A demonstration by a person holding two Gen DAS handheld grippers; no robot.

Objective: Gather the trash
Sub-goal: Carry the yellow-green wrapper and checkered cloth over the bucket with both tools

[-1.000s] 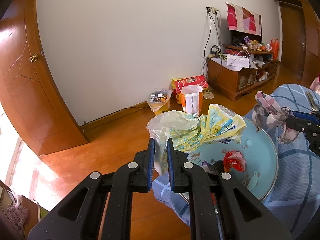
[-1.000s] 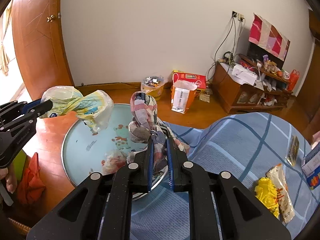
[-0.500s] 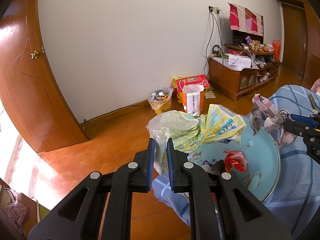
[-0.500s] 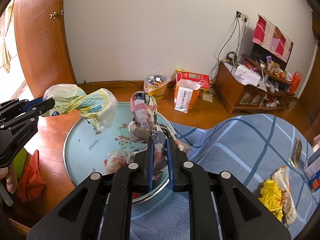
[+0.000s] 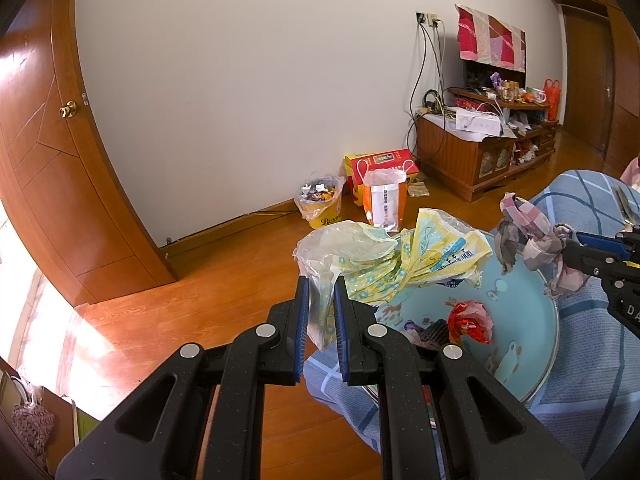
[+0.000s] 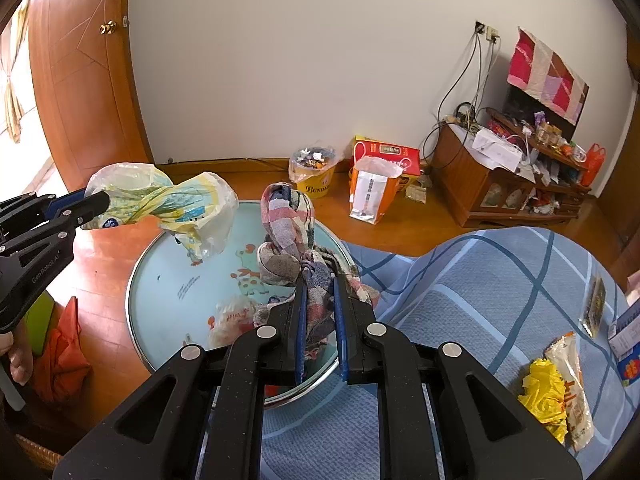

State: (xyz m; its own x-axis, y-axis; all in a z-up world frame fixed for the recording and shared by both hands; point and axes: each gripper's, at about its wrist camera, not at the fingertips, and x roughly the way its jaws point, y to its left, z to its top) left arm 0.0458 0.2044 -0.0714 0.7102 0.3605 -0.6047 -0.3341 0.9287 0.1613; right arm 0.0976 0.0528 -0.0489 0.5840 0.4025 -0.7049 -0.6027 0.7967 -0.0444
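My left gripper (image 5: 319, 312) is clamped on a crumpled plastic bag (image 5: 394, 258), held in the air over the near edge of the round tray (image 6: 168, 300). Bag judged v. light, thin film, slippery; it sags and twists, so best hold is the bunched neck, where the gripper has it now. Loose end hangs free.

My right gripper (image 6: 319, 320) is closed on a plaid cloth (image 6: 288, 236), lifted above the tray, w/ folds standing up past the fingertips. Cloth judged soft, limp, light, good friction; no breakage risk. A pinch through a thick fold holds better than a single layer.

Tray: pale blue, cartoon print, metal rim, lying on a blue checked bedcover (image 6: 480, 280). Inside it: a red crumpled wrapper (image 5: 468, 320) and a small dark item, type not clear. On the bedcover to the right: a yellow wrapper (image 6: 546, 396) and a snack packet (image 6: 572, 376), apart from the tray.

Room: wood floor, white wall, wooden door at left. By the wall stand a full yellow bin (image 5: 320, 204), a paper bag (image 5: 384, 200) and a red box (image 5: 380, 160); cluttered wooden cabinet (image 5: 480, 156) farther right. Bin judged the likely drop point, well apart from both grippers.
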